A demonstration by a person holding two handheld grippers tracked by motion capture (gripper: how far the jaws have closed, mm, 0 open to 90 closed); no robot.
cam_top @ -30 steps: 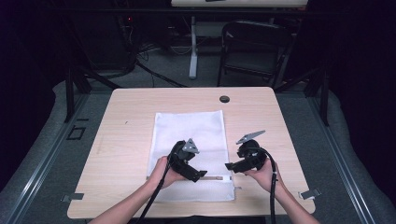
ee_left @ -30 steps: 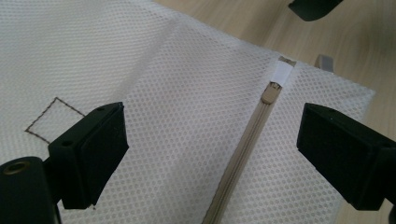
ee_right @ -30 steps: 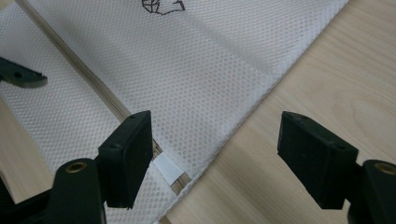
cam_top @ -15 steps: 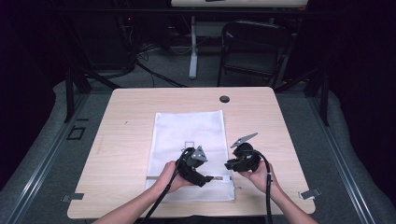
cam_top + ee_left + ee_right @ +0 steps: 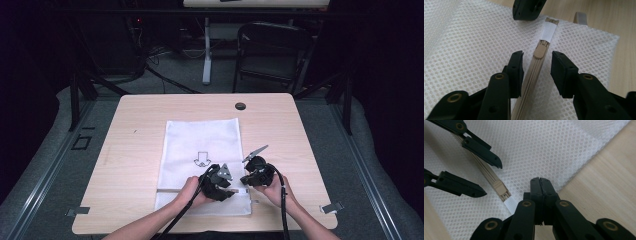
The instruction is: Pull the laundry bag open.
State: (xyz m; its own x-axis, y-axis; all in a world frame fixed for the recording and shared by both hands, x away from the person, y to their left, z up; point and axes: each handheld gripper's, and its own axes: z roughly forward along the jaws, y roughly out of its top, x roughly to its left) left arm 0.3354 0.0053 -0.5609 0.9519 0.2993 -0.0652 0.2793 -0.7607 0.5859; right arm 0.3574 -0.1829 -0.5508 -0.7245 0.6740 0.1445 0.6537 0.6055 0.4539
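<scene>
A white mesh bag (image 5: 200,140) lies flat on the wooden table (image 5: 135,125), with a beige zipper (image 5: 531,72) running along its near end. My left gripper (image 5: 536,56) straddles the zipper just behind the beige slider (image 5: 540,51). Its jaws have just been closing, but the pads stand apart from the zipper. My right gripper (image 5: 540,181) is shut, tips down on the mesh beside the white tab (image 5: 511,203) at the zipper's end. I cannot tell whether any mesh is caught in it. In the high view the left gripper (image 5: 231,194) and right gripper (image 5: 243,180) nearly meet.
A black arrow (image 5: 201,159) is printed on the bag. A grey loop (image 5: 580,18) sticks out at the bag's corner. A round black grommet (image 5: 240,106) sits at the table's far edge, and a chair (image 5: 270,50) stands behind it.
Both hands have sunk onto the bag's near end. The left hand slid right toward the right one. The jaws of both grippers have narrowed, and the right ones have come together.
</scene>
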